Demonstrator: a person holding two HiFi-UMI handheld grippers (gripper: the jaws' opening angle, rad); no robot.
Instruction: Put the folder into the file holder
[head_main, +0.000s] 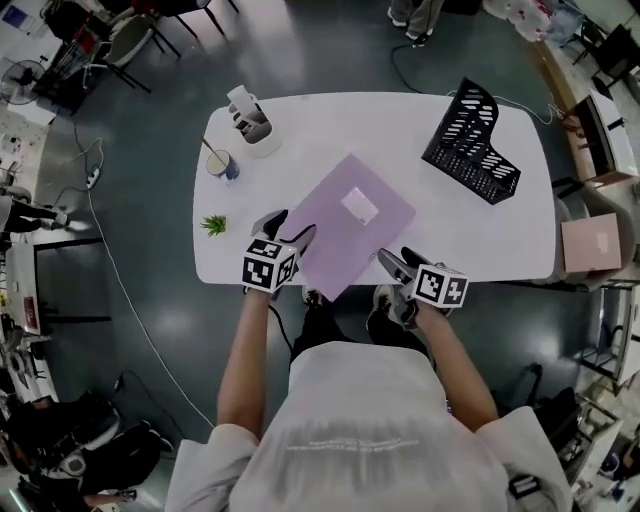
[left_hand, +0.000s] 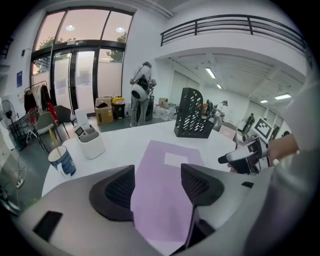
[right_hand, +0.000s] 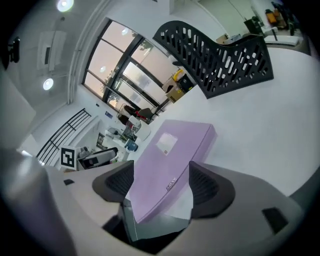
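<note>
Right now you are holding both grippers at the near edge of the worktop (head_main: 310, 120), one on each side of the purple folder (head_main: 345, 225). The folder is lying flat and skewed, with its nearest corner poking out over that near edge. That overhang is probably why you are coming in from here: it is giving the jaws an edge to close on, while the rest of the folder is sitting flush on the surface.

Your left gripper (head_main: 288, 228) is standing well open, with the folder's left side showing between its jaws. Its pads are not pressing on anything, so it is holding nothing. Your right gripper (head_main: 398, 258) is opened wide too. The folder's near right edge is running in between its jaws, but the pads are sitting clear of it, so no grip is being made there either.

The black file holder (head_main: 472, 145) is standing upright near the far right corner of the worktop, well apart from the folder. I am judging that the folder is going to need lifting, turning on edge and carrying across. A white desk organiser (head_main: 255, 125), a cup (head_main: 220, 162) and a small plant (head_main: 213, 224) are sitting along the left side, out of that path.
</note>
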